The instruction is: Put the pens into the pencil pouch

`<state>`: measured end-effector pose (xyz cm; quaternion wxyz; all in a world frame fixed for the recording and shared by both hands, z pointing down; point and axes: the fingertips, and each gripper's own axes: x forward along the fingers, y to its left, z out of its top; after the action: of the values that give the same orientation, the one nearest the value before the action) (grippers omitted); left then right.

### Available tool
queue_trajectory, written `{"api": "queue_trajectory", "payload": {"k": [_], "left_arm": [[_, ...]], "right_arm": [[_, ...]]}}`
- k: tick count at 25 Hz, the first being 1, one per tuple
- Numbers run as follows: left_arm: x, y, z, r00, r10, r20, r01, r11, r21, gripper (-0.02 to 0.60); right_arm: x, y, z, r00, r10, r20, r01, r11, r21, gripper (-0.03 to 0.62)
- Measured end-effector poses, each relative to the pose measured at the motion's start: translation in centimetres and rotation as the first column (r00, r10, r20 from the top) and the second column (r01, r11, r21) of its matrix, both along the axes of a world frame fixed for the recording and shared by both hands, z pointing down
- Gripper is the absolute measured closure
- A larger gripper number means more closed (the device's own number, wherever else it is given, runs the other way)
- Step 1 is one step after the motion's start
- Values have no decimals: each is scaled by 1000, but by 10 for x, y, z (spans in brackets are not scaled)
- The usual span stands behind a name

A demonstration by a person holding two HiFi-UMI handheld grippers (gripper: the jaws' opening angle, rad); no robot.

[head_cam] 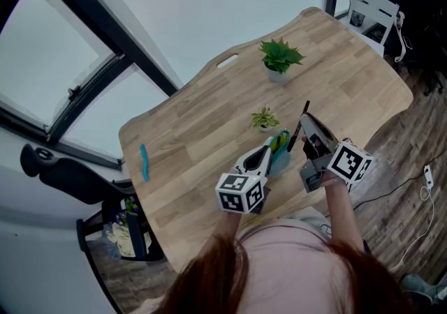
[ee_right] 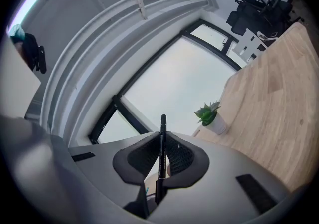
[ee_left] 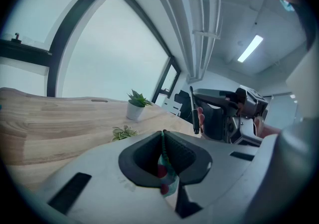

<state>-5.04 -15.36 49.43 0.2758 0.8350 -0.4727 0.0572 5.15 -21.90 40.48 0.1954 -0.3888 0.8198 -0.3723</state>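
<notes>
Light wooden desk in view: a leafy green plant in a white pot stands upright near the far edge, with a smaller pale-green potted plant nearer, well apart. A white slatted chair stands beyond the corner.

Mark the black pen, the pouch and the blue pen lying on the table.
black pen (ee_right: pixel 161 153), right gripper view, middle of its barrel
pouch (head_cam: pixel 281 161), head view, its teal side
blue pen (head_cam: pixel 144 162), head view, middle of its barrel

Soft window daylight; fisheye edges; sharp.
</notes>
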Motion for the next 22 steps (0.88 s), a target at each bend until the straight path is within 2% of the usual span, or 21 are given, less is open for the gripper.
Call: {"api": "queue_trajectory", "payload": {"k": [13,22], "left_arm": [[2,-1,-1,1000,4,-7,-4,1000,-2,568],[4,-1,-2,1000,6,-13,-6,1000,-2,568]], "right_arm": [[-14,-4,-3,997,60,-49,-55,994,98,562],[-28,2,6,994,44,-104,-27,988,154,562]]}}
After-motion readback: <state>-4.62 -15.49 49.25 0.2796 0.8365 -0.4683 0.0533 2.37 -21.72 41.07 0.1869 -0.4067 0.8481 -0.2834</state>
